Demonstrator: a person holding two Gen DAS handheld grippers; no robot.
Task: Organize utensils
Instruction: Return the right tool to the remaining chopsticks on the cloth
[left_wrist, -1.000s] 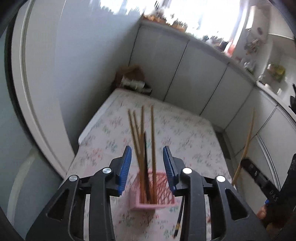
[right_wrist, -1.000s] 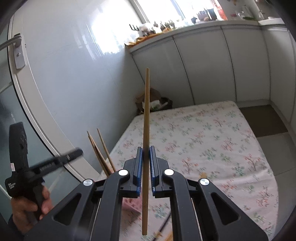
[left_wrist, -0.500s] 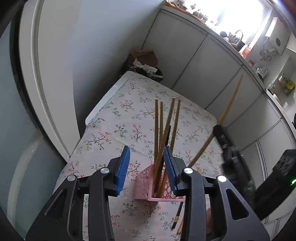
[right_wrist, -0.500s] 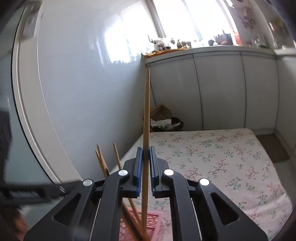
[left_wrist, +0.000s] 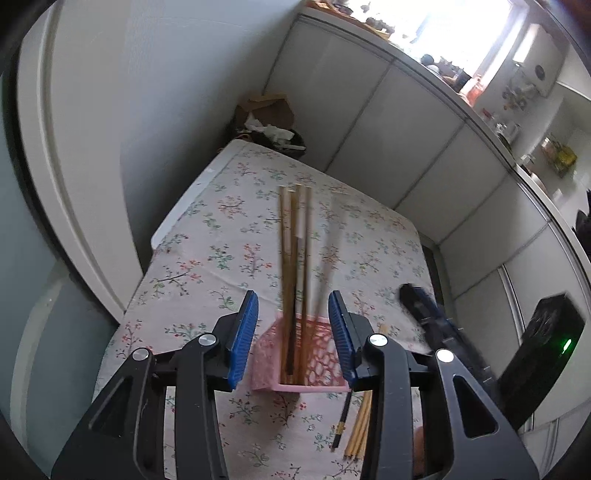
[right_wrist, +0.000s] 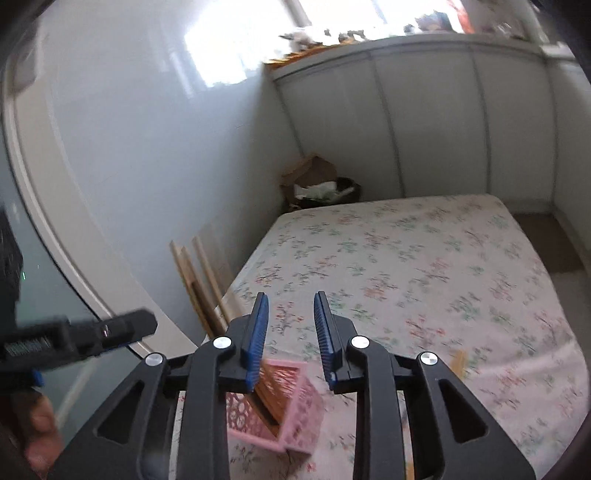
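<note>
Left gripper (left_wrist: 291, 334): partly open, pads flanking but not pressing the pink basket (left_wrist: 314, 380), nothing held. Inside the basket, upright: wooden chopsticks (left_wrist: 286, 258), plus one blurred stick (left_wrist: 327, 266) leaning right (mid-motion, outline unclear). On the floral cloth (left_wrist: 221, 258) just right of the basket: loose chopsticks (left_wrist: 360, 424) and a dark one (left_wrist: 341, 421), lying flat. Right gripper (right_wrist: 290, 341): jaws opening, nothing between the blue pads, hovering above the basket's near edge. Far left in that view: a hand (right_wrist: 37, 432) gripping the other tool.
</note>
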